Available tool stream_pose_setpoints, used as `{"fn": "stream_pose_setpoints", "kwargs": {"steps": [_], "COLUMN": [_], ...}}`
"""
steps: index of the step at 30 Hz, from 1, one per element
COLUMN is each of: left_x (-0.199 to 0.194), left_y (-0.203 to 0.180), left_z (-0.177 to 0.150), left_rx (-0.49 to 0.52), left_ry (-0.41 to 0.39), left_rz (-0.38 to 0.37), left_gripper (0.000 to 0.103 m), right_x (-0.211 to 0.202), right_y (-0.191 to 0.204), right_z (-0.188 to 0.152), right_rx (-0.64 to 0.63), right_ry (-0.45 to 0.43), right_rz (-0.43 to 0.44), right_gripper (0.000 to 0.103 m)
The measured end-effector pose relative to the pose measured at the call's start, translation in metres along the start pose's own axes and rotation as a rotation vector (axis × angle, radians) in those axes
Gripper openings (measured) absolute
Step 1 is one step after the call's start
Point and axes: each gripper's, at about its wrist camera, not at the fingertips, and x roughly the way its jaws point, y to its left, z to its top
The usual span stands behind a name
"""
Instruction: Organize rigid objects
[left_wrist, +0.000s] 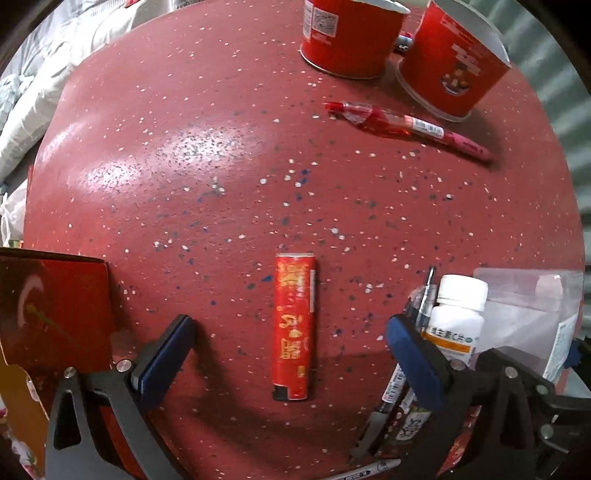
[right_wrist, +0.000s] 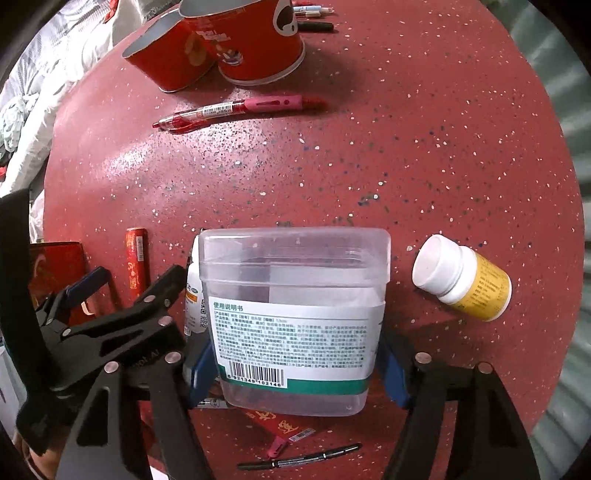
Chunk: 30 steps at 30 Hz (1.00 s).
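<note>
The left tongs (left_wrist: 291, 343) stand wide open, pointing down over the speckled red counter (left_wrist: 221, 166), with a red lighter (left_wrist: 294, 326) lying flat between the pads, untouched; the right tongs (right_wrist: 295, 354) straddle a clear plastic container (right_wrist: 295, 295) standing on the counter, blue pads at its two sides; whether they press it I cannot tell; a white-capped bottle (right_wrist: 461, 277) lies just beside it.

Bright overhead light leaves white glare on the speckled red tabletop (left_wrist: 207, 155) (strong fisheye bending, dark corners); soft shadows, focus sharp.
</note>
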Motion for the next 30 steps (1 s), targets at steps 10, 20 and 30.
{"fn": "stream_pose_setpoints", "kwargs": {"steps": [10, 20, 30], "left_x": [-0.034, -0.068, -0.116], "left_y": [-0.040, -0.041, -0.100], "left_z": [-0.022, -0.073, -0.140], "left_rx": [0.015, -0.045, 0.012], "left_ry": [-0.010, -0.036, -0.064], "left_rz": [-0.018, -0.052, -0.072], "left_gripper": [0.020, 0.020, 0.020], "right_x": [-0.024, -0.055, -0.079], "right_y": [-0.017, -0.038, -0.066], "right_z": [-0.004, -0.031, -0.090], "right_rx": [-0.030, -0.048, -0.098], "right_ry": [-0.046, -0.071, -0.049], "right_rz": [0.036, 0.116, 0.141], "right_gripper": [0.069, 0.069, 0.069]}}
